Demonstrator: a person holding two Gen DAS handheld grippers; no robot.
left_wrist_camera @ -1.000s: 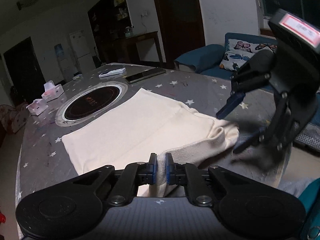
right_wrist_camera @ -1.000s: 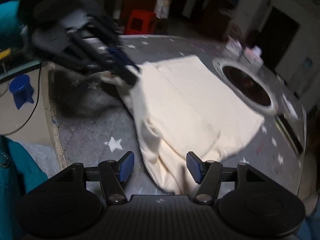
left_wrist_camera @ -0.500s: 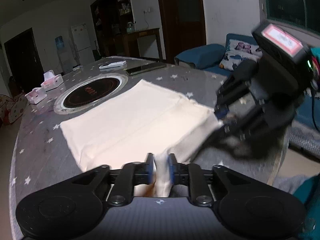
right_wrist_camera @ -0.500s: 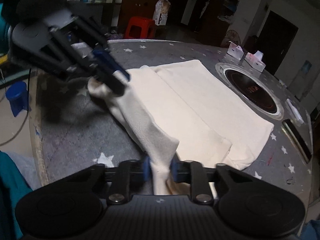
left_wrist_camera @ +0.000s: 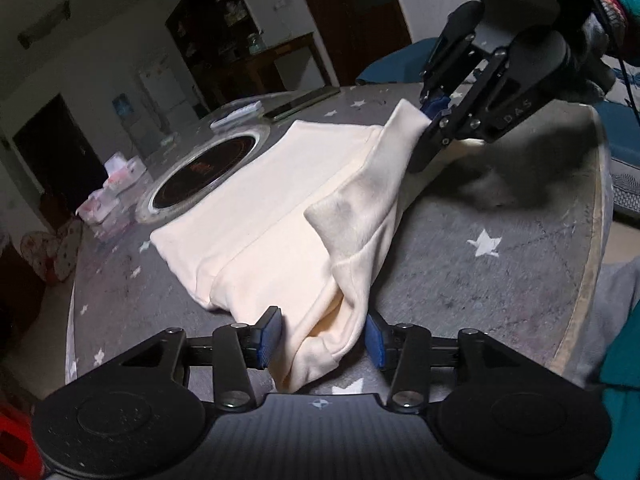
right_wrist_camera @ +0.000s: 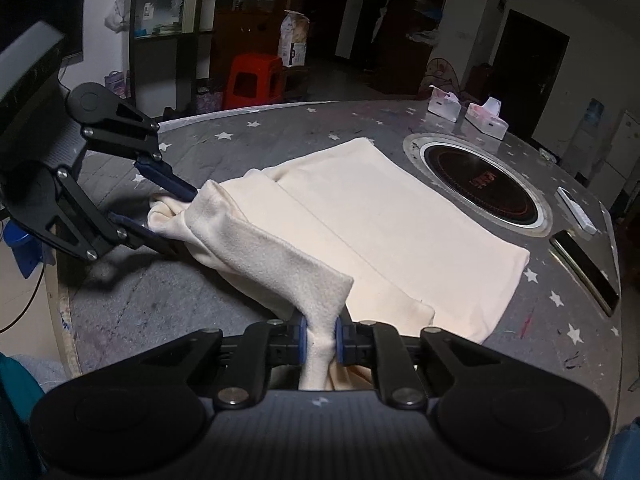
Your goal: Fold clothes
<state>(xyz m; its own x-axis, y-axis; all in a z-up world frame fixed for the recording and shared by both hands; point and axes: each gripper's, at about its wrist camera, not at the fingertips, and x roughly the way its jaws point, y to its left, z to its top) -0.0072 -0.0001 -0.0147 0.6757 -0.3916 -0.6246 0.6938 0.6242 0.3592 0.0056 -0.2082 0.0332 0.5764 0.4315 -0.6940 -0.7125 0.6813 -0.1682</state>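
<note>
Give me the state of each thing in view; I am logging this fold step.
Left gripper: open, cloth bunched loosely between its fingers.
Right gripper: shut on cream garment.
Cream garment: partly folded, far part flat, near edge lifted.
Induction hob: set in the table, no glow visible.
Phone: flat, screen dark.

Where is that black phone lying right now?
In the right wrist view the phone lies at the table's far right edge, just past the cream garment and beside the round cooktop.
</note>
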